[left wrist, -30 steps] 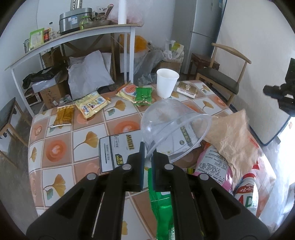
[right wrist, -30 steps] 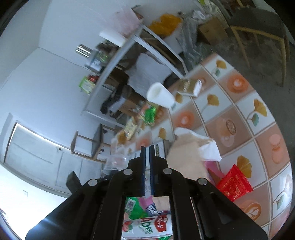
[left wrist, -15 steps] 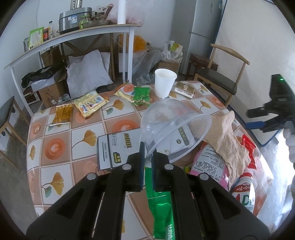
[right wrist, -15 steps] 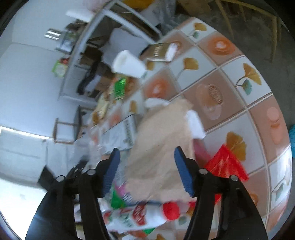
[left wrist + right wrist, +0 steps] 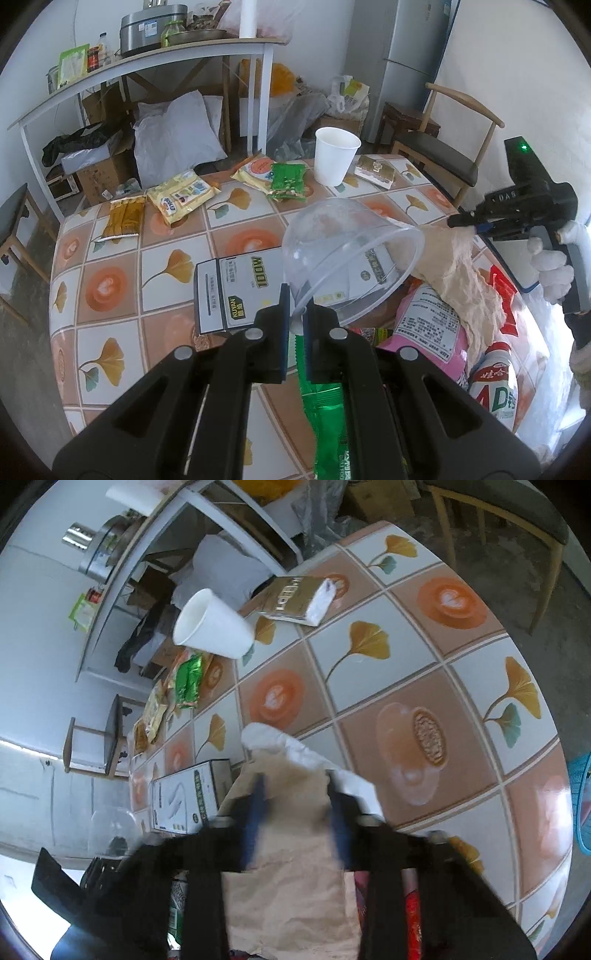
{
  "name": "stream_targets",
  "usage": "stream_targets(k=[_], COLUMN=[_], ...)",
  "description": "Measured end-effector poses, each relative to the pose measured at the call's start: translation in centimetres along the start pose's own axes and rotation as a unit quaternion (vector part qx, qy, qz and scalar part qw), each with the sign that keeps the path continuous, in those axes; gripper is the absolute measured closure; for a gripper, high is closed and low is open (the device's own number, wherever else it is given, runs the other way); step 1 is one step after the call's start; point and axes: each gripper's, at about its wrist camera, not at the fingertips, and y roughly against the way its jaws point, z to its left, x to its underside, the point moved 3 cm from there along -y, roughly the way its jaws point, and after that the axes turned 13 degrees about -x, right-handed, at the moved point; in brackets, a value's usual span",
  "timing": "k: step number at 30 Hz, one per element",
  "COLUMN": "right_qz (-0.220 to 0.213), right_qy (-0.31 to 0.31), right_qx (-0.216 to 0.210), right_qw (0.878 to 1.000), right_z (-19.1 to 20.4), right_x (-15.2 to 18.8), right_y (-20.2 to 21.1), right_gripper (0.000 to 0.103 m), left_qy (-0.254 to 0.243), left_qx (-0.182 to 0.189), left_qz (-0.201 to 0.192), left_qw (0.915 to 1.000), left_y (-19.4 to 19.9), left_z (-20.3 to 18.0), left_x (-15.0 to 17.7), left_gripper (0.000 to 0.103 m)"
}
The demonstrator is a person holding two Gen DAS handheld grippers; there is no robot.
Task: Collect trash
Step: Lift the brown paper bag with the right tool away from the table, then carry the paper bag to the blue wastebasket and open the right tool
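My left gripper (image 5: 295,314) is shut on the rim of a clear plastic bowl (image 5: 347,254), held tilted above the tiled table (image 5: 110,288). My right gripper (image 5: 295,812) is open, its blurred jaws on either side of a crumpled brown paper bag (image 5: 291,878) with white paper (image 5: 291,746) at its top. The same gripper (image 5: 469,221) shows in the left wrist view at the bag's upper end (image 5: 458,266). A grey box (image 5: 236,291), a pink packet (image 5: 428,328), a green wrapper (image 5: 328,413), a milk bottle (image 5: 495,387) and a red packet (image 5: 506,295) lie around the bag.
A white paper cup (image 5: 334,155), a gold pack (image 5: 375,170), and green (image 5: 288,179) and yellow snack packets (image 5: 179,195) lie at the table's far side. A wooden chair (image 5: 443,155) stands right, a cluttered shelf table (image 5: 147,62) behind. A blue basket (image 5: 580,801) stands off the table's edge.
My right gripper opened from shut and came down over the brown paper bag. The left gripper kept hold of the bowl, almost still.
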Motion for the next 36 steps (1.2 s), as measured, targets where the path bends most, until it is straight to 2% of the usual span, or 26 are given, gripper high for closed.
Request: stream_targets(k=[5,9,13,19,27,36], right_qz=[-0.028,-0.049,-0.084,-0.146,-0.215,-0.277], right_qy=[0.035,0.052,0.072,0.094,0.086,0.042], right_qx=[-0.009,-0.049,-0.091,-0.117,-0.105,-0.069], right_qw=[0.999,0.996,0.990,0.978,0.967,0.957], right_z=[2.2,4.6,7.4,9.5,7.7,1.8], right_x=[0.9,1.4,1.8,2.2,2.9,4.5], right_y=[1.7,4.4,8.4,14.7,21.9,29.7], right_gripper=[0.100,0.100,0.100,0.100,0.100,0.100], left_qy=[0.001,0.005,0.012,0.018,0.015,-0.013], left_qx=[-0.003,-0.008,-0.011,-0.009,0.015,0.066], left_qz=[-0.001,-0.009,-0.022,-0.048,-0.090,-0.127], left_qw=[1.0000,0.9999,0.9996,0.9986,0.9957,0.9896], left_y=[0.2,0.9,2.2,4.9,9.3,13.9], left_z=[0.3,0.6,1.0,0.7,-1.3,-8.2], left_x=[0.1,0.0,-0.4,-1.2,-3.1,-5.9], left_gripper=[0.098,0.098,0.098,0.098,0.098,0.098])
